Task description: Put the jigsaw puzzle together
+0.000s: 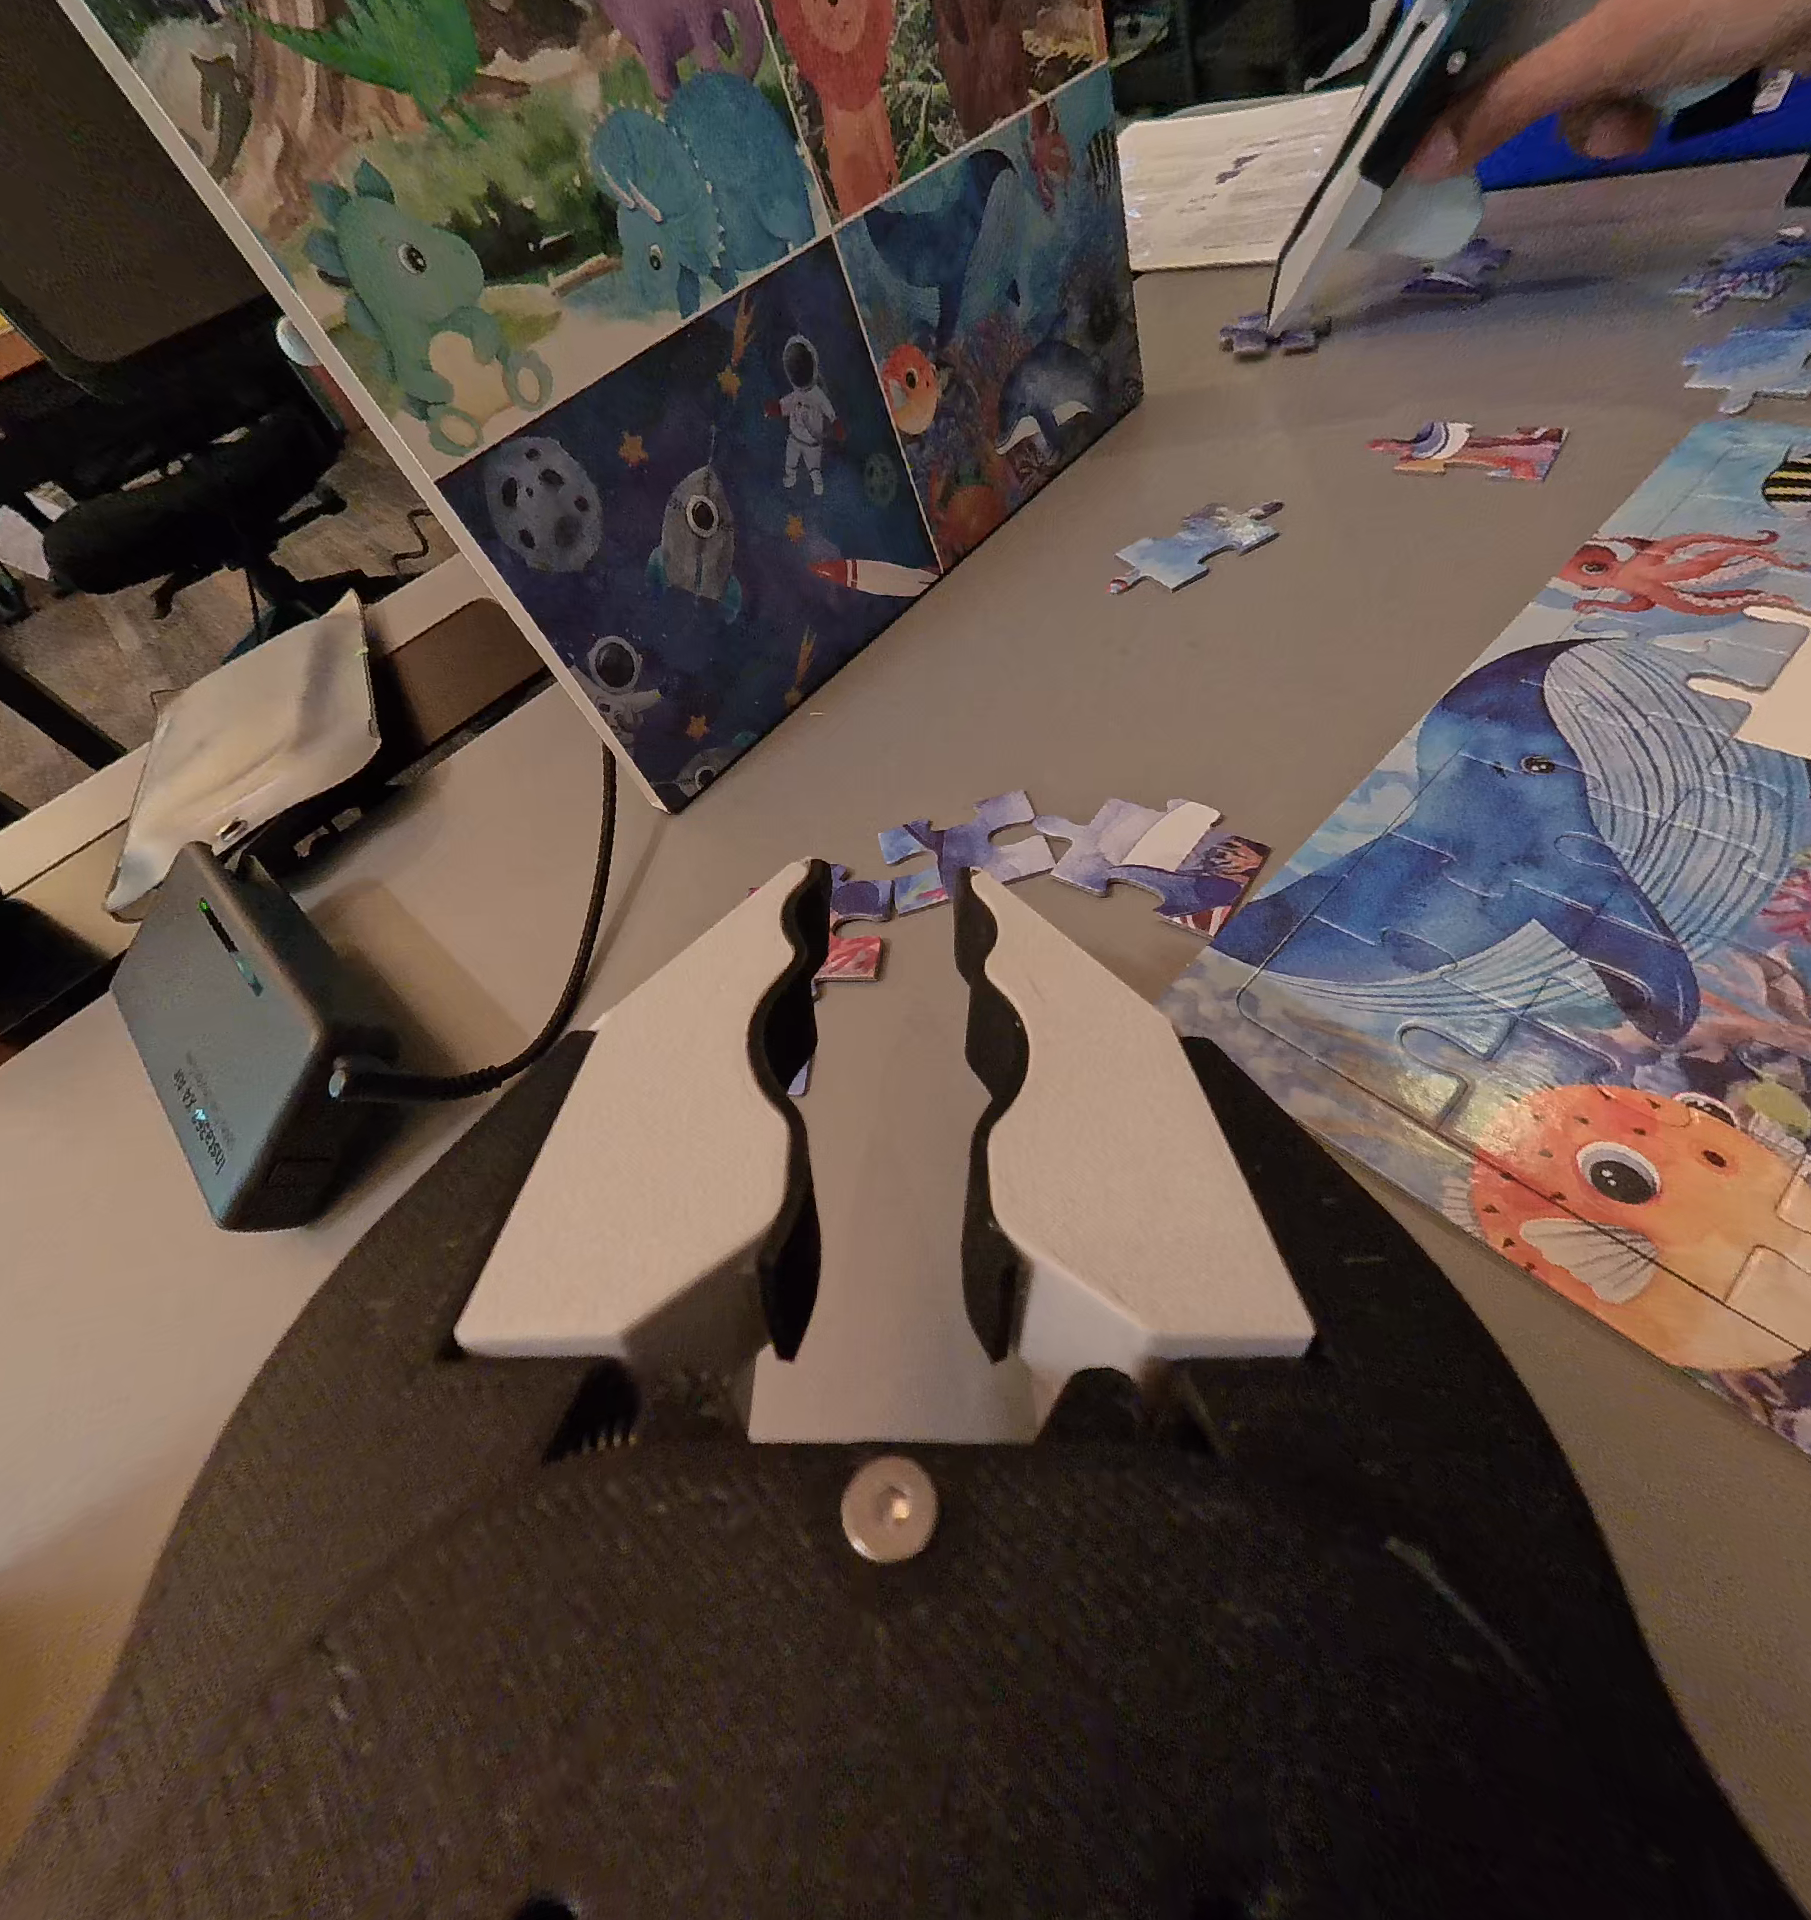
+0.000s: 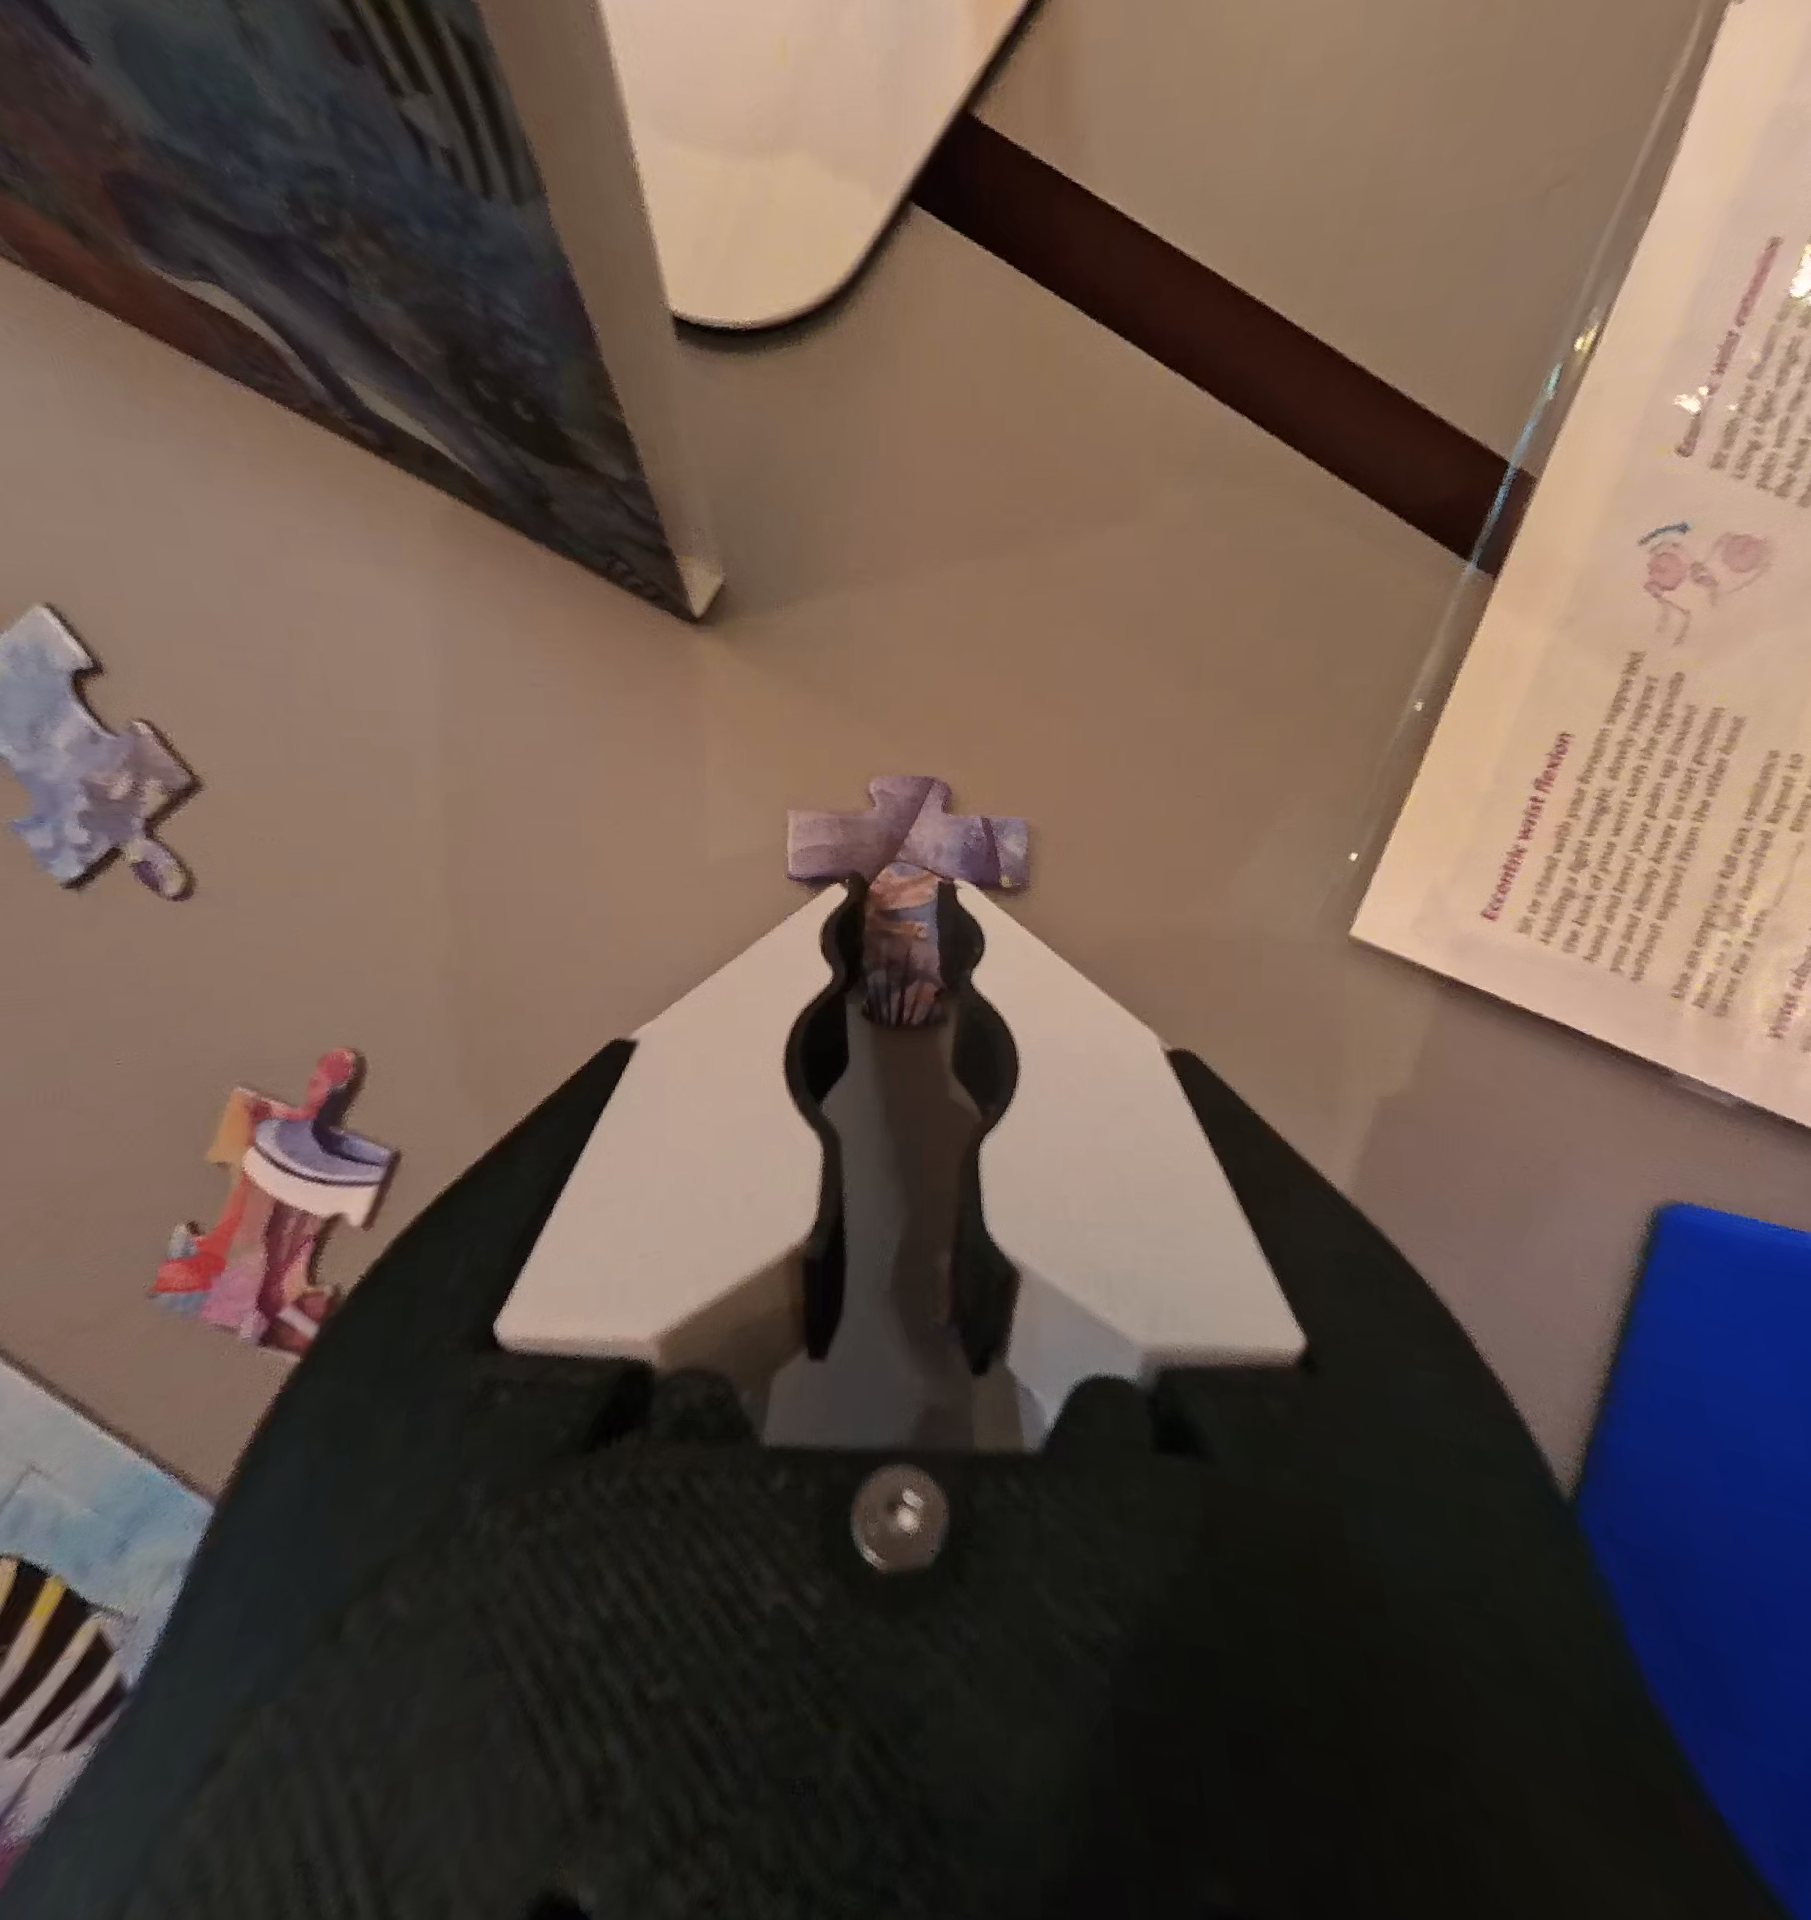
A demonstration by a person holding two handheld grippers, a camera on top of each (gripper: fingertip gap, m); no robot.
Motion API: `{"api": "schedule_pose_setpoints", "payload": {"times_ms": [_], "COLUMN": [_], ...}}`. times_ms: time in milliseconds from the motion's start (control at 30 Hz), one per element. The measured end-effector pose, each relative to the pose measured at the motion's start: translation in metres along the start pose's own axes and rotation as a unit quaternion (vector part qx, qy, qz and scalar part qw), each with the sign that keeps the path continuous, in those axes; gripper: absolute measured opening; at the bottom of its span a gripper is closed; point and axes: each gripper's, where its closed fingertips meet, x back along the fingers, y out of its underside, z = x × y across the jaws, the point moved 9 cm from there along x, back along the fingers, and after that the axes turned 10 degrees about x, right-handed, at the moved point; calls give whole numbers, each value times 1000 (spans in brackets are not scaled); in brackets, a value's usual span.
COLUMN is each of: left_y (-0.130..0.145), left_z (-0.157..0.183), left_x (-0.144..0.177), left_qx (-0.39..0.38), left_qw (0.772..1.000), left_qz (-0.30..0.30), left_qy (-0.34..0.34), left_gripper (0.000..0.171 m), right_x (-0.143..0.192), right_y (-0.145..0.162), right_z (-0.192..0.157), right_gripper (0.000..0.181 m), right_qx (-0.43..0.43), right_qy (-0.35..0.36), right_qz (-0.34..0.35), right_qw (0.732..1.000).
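Clearly, the purple puzzle piece (image 2: 911, 840) lies flat on the grey surface (image 2: 444, 790) with the right claw (image 2: 903, 914) clamped on its near tab. The half-built puzzle (image 1: 1566, 935) sits at 3 o'clock of the left claw (image 1: 893, 883), which hangs parted and empty. Loose pieces (image 1: 1067, 847) lie at its 12 o'clock. Printed writing marks the laminated sheet (image 2: 1649, 665) and the grey charger (image 1: 231, 1049).

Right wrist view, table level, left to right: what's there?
Pale blue loose piece → red-and-pink loose piece → purple piece at the tips of the right tongs → printed sheet in a clear sleeve → blue object at the right edge.
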Motion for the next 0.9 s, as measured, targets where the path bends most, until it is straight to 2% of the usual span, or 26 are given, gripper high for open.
{"api": "schedule_pose_setpoints", "payload": {"times_ms": [133,300,333,367,467,567,733,900], "left_y": [0,0,0,0,-2,-6,-10,-14], "left_z": [0,0,0,0,2,8,20,34], "left_x": [0,0,1,1,1,2,-3,-9], "left_qx": [0,0,-1,-2,-4,-6,-10,-23], "left_qw": [1000,1000,1000,1000,1000,1000,999,999], "left_qz": [0,2,2,3,8,20,26,27], "left_qy": [0,0,0,0,1,8,19,32], "left_gripper": [21,21,21,21,21,21,20,20], "right_x": [17,51,57,64,80,90,96,68], "right_y": [-7,-10,-9,-6,5,21,47,43], "right_z": [-11,-46,-53,-61,-83,-98,-72,-47], "right_gripper": [12,12,12,0,0,0,0,12], "right_qx": [7,36,44,54,56,54,9,-22], "right_qy": [-22,-47,-48,-51,-58,-64,-25,-39], "right_qz": [33,87,95,105,155,168,195,179], "right_qw": [999,994,993,992,985,982,980,983]}}
